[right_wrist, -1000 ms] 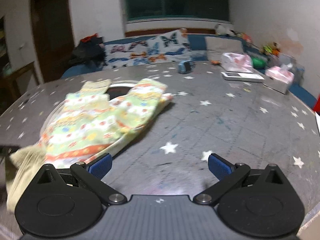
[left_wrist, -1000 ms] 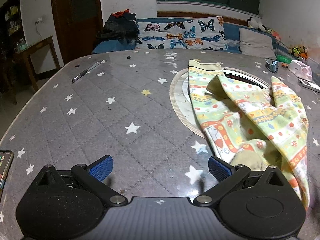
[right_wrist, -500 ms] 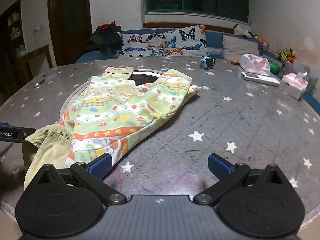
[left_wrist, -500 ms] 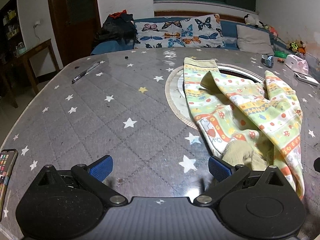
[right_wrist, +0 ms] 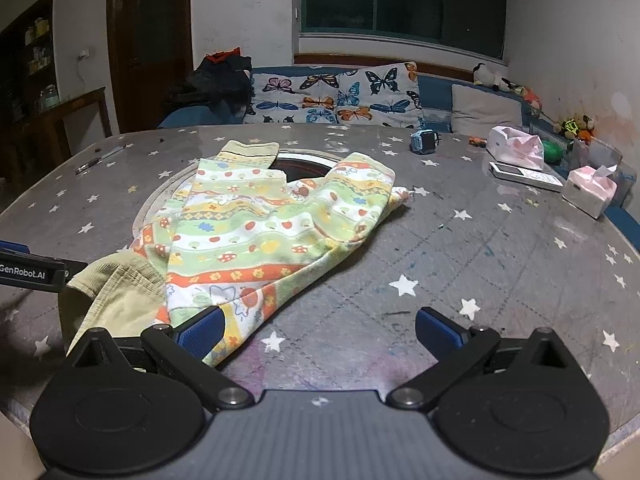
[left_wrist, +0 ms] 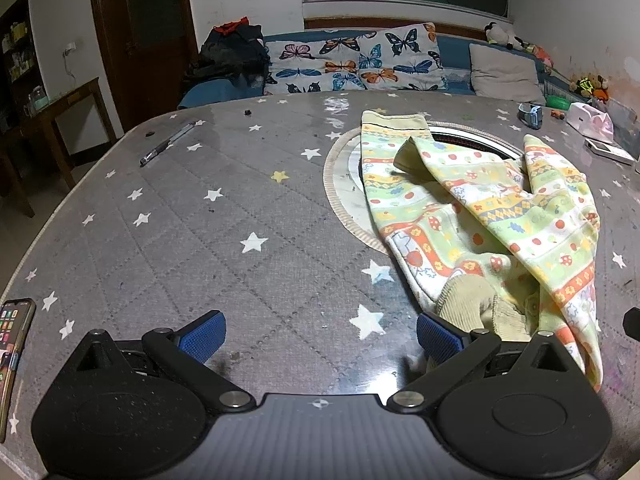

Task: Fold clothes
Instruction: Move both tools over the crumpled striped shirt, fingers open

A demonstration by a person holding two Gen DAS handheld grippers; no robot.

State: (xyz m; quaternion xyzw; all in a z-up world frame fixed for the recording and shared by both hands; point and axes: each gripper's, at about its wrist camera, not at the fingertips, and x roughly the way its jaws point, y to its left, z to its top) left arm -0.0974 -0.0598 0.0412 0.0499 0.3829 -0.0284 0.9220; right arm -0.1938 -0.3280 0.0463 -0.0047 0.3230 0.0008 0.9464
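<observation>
- The task's thing is a small child's garment of soft cotton, pale green and yellow with orange bands and printed fruit and mushrooms. It lies crumpled near the middle of the bench, which is a round table under a grey quilted cover with white stars.
- The garment's far part lies over a round, cream-rimmed inset at the bench centre. Its near end, a ribbed beige waistband, reaches toward the bench's near edge.
- Your left claw stands wide and holds nothing. Its right blue pad is just beside the waistband.
- Your right claw is also wide and empty. Its left blue pad sits at the garment's near hem.
- Judged by its folds, the cloth is light, limp and not fragile. It will sag and drag rather than keep a shape, so pinch it at a hem or the thicker ribbed band.
- The glossy cover may let the cloth slide when you pull it.
- To the left of the garment there is broad room; a black pen lies toward the far-left edge and a smartphone at the near-left edge.
- To the right there is open cover too, but tissue packs, a white remote and a blue watch crowd the far-right edge.
</observation>
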